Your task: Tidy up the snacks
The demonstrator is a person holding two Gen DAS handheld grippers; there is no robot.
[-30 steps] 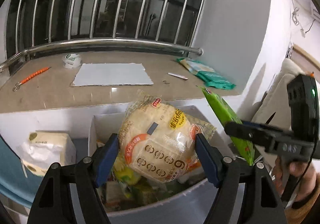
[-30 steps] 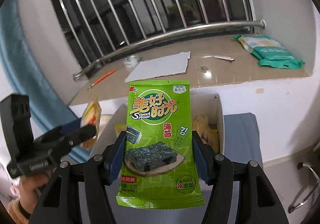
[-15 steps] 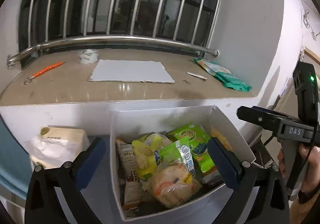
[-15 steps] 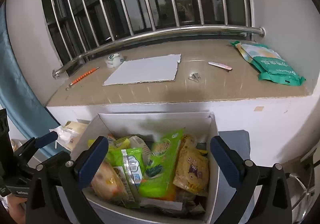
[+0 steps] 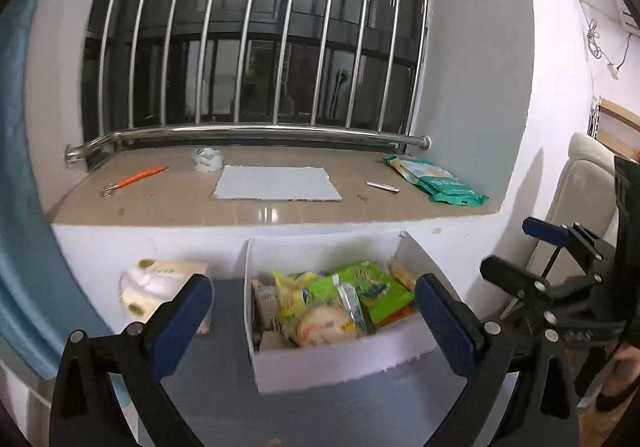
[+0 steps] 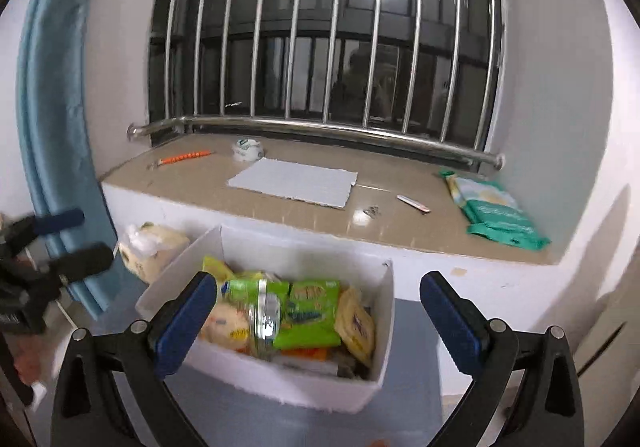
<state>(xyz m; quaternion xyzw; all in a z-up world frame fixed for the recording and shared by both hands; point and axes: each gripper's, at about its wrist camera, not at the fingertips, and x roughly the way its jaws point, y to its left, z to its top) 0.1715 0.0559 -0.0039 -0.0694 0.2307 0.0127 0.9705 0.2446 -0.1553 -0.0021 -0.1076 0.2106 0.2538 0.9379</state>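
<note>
A white box [image 5: 340,363] [image 6: 280,379] full of snack packs stands on a grey-blue surface below the window sill. A round pale cracker pack [image 5: 326,329] [image 6: 226,323] lies at its front, and green packs [image 5: 374,293] [image 6: 308,313] lie on top. My left gripper [image 5: 316,311] is open and empty, held back from and above the box. My right gripper [image 6: 320,317] is open and empty, also back from the box. The right gripper also shows at the right edge of the left wrist view [image 5: 532,251]. The left gripper also shows at the left edge of the right wrist view [image 6: 68,237].
A tissue pack [image 5: 160,287] [image 6: 154,247] sits left of the box. The sill [image 5: 160,203] holds a white card [image 5: 276,189], an orange tool [image 5: 136,179], a tape roll [image 5: 207,160], a small pen [image 5: 383,187] and teal wipes packs [image 5: 440,183] [image 6: 496,211]. A blue curtain [image 6: 52,127] hangs left.
One second ago the left gripper held the cracker pack and the right held the green seaweed pack over the box. Both packs now lie in the box; both grippers opened and pulled back.
</note>
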